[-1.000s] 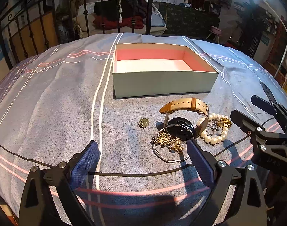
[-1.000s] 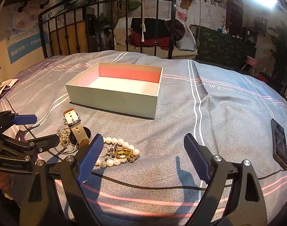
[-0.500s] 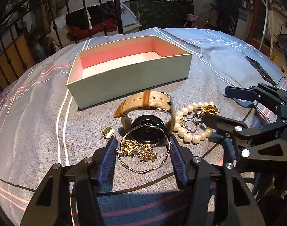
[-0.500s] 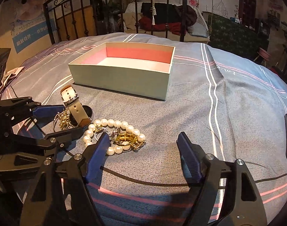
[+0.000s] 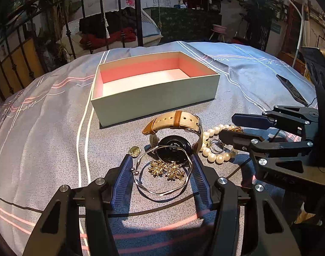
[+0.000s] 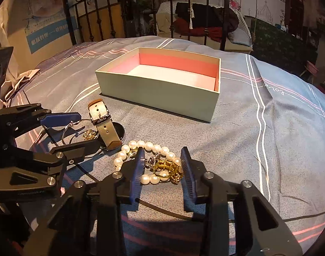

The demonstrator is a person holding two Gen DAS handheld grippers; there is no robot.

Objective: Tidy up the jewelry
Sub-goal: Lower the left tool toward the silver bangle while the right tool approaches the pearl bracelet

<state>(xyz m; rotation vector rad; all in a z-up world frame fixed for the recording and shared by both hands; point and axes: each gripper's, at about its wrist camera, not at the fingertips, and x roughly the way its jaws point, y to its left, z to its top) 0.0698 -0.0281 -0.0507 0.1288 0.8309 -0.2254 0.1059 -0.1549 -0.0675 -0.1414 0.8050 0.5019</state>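
A pile of jewelry lies on the bedspread in front of an empty mint box (image 5: 153,98) with a pink lining. My left gripper (image 5: 161,157) is shut on a thin silver bangle (image 5: 160,194), one blue pad against each side; gold flower earrings (image 5: 166,169) lie inside the ring. A beige-strapped watch (image 5: 175,119) stands just beyond. My right gripper (image 6: 162,150) has its jaws closing on the pearl bracelet (image 6: 148,145) and the gold rings (image 6: 164,167) tangled in it; both pads touch this cluster. In the right wrist view the left gripper (image 6: 87,128) is at the left, beside the watch (image 6: 104,128).
A small gold pendant (image 5: 134,150) lies left of the watch. The box (image 6: 158,93) sits mid-bed, an iron bed frame (image 6: 111,15) behind it. A dark phone (image 5: 290,87) lies on the bedspread at the right. The two grippers work close side by side.
Both grippers went from wide open to narrow. The left closed onto the silver bangle half a second ago and held. The right shifted over the pearl bracelet and its jaws came together on it.
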